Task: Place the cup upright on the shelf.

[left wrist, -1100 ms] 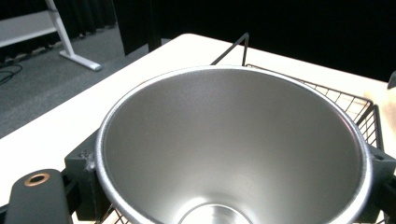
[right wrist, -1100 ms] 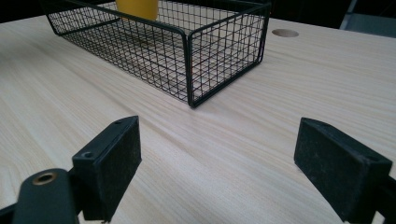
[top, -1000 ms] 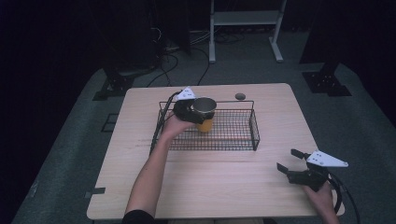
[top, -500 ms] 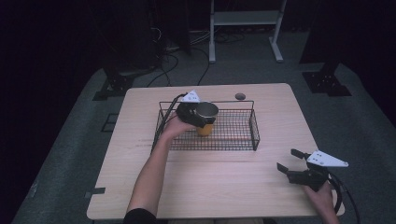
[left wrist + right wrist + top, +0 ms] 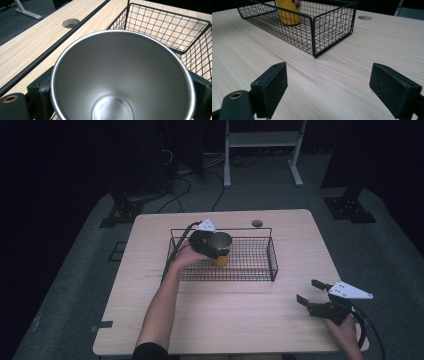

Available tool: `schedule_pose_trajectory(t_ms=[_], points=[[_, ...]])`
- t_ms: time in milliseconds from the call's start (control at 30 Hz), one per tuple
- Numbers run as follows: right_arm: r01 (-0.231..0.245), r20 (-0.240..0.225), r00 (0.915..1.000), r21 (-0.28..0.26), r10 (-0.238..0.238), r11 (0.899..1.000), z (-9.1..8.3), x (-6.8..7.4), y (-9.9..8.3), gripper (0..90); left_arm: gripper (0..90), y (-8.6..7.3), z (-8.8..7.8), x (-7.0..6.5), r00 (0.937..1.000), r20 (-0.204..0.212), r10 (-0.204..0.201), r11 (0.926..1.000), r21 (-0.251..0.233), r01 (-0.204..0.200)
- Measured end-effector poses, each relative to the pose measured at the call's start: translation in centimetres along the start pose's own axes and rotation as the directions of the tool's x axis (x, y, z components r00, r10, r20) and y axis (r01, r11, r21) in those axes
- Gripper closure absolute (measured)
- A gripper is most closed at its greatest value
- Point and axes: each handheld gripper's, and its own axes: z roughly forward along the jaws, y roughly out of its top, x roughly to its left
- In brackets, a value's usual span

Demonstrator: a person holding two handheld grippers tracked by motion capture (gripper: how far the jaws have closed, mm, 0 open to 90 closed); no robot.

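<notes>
Two grippers: left gripper [image 5: 214,246] clamped on yellow steel cup [image 5: 220,251], upright inside wire basket [image 5: 272,262], likely being set down. Right gripper [image 5: 317,295] idles near table [image 5: 240,320] edge, jaws apart, keeping clear.

My left claw [image 5: 216,251] grips a yellow cup [image 5: 220,258] with a shiny steel inside, a jaw pressed to each side of its rim. The cup stands upright inside the black wire basket [image 5: 270,257], toward its left half, its base down at the basket's mesh floor. The basket sits on the pale wooden table [image 5: 240,315], long side across.
</notes>
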Motion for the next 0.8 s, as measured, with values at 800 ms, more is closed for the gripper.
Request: schedule_pose_trajectory(t_ms=[800], points=[[0.0,-0.002,1.0,-0.001,0.0,1.0,0.0,-0.02,0.0,13.8,0.4,0.51,-0.7,-0.29,0.9993,-0.036,0.007,0.9996,-0.027,-0.008]])
